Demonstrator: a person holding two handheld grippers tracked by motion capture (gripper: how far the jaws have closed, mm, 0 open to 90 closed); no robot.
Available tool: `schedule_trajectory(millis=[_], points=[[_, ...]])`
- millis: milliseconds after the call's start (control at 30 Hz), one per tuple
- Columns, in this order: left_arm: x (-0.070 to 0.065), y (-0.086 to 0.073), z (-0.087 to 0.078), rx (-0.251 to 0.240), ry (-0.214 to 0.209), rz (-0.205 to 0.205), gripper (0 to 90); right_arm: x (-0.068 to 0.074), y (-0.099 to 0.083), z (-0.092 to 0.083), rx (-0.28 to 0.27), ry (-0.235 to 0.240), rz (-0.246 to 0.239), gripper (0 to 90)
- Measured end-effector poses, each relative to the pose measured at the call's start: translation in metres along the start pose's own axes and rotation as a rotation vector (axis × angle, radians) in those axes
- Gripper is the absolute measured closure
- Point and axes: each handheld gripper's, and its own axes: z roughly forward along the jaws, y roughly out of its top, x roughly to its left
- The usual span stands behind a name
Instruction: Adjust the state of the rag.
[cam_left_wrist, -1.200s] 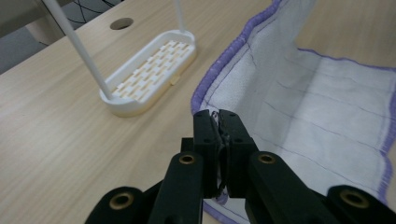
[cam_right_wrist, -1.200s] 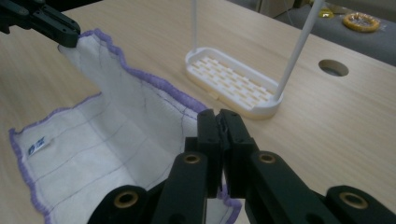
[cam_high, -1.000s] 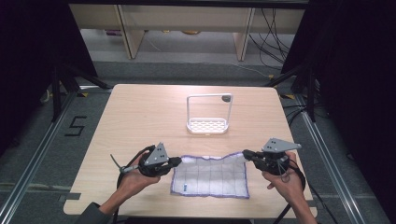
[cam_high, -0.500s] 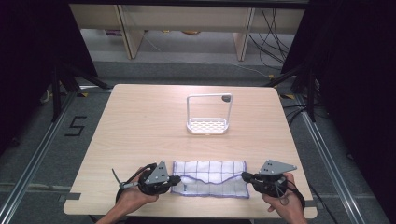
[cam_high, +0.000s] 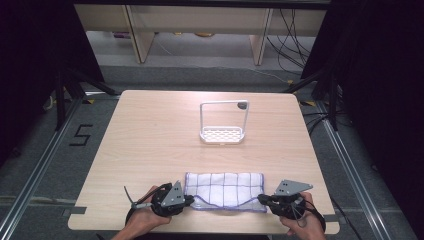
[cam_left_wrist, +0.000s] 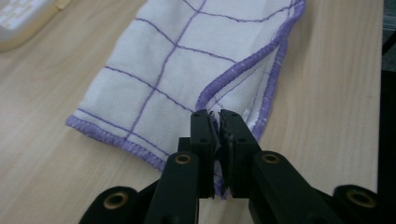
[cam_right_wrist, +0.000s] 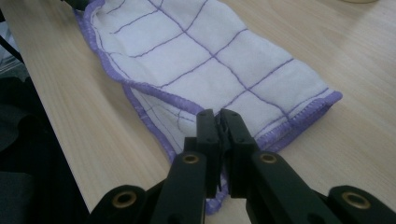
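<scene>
Both grippers pinching near corners of a folded cloth, cloth stretched left-right between them.

Left gripper (cam_high: 186, 201) clamped on the cloth's (cam_high: 225, 191) near-left corner, purple hem caught between the jaws in the left gripper view (cam_left_wrist: 218, 122); right gripper (cam_high: 263, 200) clamped likewise on the near-right corner (cam_right_wrist: 218, 120). Cloth lies flat at the near edge of the table (cam_high: 150, 135), folded over, long axis running from one gripper to the other, folded edge on the far side, loose hems on the near side. Each hand equally close to its own corner. White rack (cam_high: 223, 123) stands well apart, farther up the table. Next move likely turns on that left-right axis: let go, or fold one end across to the other.
</scene>
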Motion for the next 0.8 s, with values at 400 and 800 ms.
schedule_trajectory(millis=[400,800], points=[[0.029,0.026,0.003,-0.041,0.052,-0.018,87.7,-0.027,0.048,-0.003,-0.072,-0.060,-0.024,87.9],[0.007,-0.004,0.005,0.035,-0.029,0.014,87.5,-0.008,0.007,-0.002,0.020,0.010,-0.025,87.8]])
